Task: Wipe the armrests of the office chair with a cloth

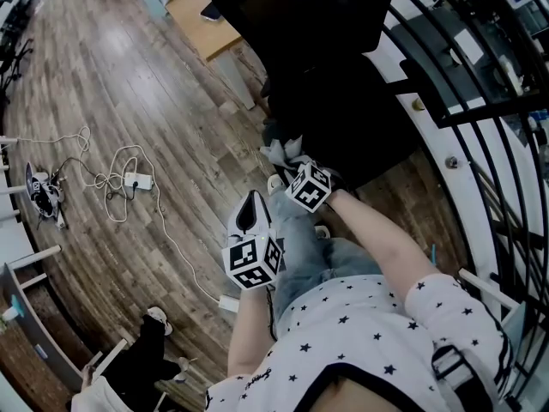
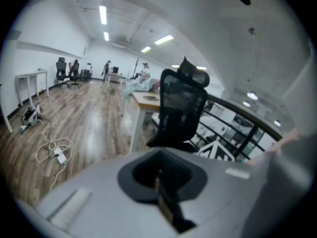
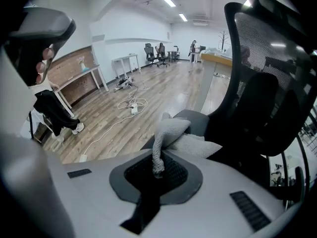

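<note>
The black office chair point(image 1: 334, 58) stands just ahead of me, its mesh back point(image 3: 267, 83) filling the right of the right gripper view. A grey cloth point(image 3: 176, 133) lies bunched on the chair's grey armrest point(image 3: 198, 120). My right gripper point(image 3: 157, 171) is shut on a twisted end of this cloth. In the head view the cloth point(image 1: 281, 153) shows just beyond the right gripper point(image 1: 296, 172). My left gripper point(image 1: 250, 217) hangs lower and to the left, away from the chair, jaws shut with nothing between them point(image 2: 163, 192). The chair point(image 2: 181, 108) is a short way ahead of it.
A wooden desk point(image 1: 202, 15) stands behind the chair. A black railing point(image 1: 480, 101) runs along the right. A power strip with white cables point(image 1: 129, 178) lies on the wooden floor at left. Dark clothing and shoes point(image 1: 146, 350) sit at lower left.
</note>
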Tool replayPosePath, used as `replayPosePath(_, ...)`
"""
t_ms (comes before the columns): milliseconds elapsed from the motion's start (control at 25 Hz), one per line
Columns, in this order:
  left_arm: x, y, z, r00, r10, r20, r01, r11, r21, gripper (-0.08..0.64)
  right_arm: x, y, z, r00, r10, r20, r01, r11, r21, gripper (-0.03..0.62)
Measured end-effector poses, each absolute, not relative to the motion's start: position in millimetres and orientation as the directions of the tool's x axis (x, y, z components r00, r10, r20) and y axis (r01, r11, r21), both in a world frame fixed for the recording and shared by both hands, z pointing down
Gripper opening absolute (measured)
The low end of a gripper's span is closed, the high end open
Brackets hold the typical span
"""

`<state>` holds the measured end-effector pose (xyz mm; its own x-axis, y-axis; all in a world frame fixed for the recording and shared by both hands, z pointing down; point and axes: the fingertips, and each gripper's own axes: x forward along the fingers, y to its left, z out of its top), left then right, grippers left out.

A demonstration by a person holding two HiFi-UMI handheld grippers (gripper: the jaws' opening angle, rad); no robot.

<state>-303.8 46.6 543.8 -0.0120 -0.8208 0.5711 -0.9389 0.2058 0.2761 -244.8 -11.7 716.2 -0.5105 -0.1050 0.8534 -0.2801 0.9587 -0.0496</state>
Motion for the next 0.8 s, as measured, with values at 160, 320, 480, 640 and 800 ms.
replayPosePath(160, -300.5, 53.0, 542.7, -0.022, -0.822, 0.568, -0.938, 0.213, 0.272, 0.006, -236.1, 0.3, 715.9, -0.512, -0.1, 0.853, -0.274, 0.96, -0.052, 0.031)
replayPosePath(320, -294.7, 58.2, 540.0, -0.029, -0.827, 0.562, -0.938, 0.216, 0.27, 0.006, -226.3, 11.7, 715.6, -0.511, -0.095, 0.854, -0.263, 0.963, -0.05, 0.031)
replayPosePath(480, -290.3, 62.6, 539.7, -0.033, -0.831, 0.555, -0.94, 0.214, 0.266, 0.006, -220.0, 20.8, 717.3, -0.513, -0.089, 0.854, -0.256, 0.965, -0.052, 0.031)
replayPosePath(640, -283.4, 69.0, 538.3, -0.035, -0.834, 0.55, -0.94, 0.214, 0.265, 0.006, -212.5, 30.5, 716.1, -0.518, -0.088, 0.851, -0.252, 0.966, -0.053, 0.031)
replayPosePath(800, -277.4, 76.7, 536.1, -0.039, -0.837, 0.546, -0.939, 0.217, 0.266, 0.006, -205.8, 39.7, 713.9, -0.52, -0.09, 0.849, -0.25, 0.967, -0.051, 0.031)
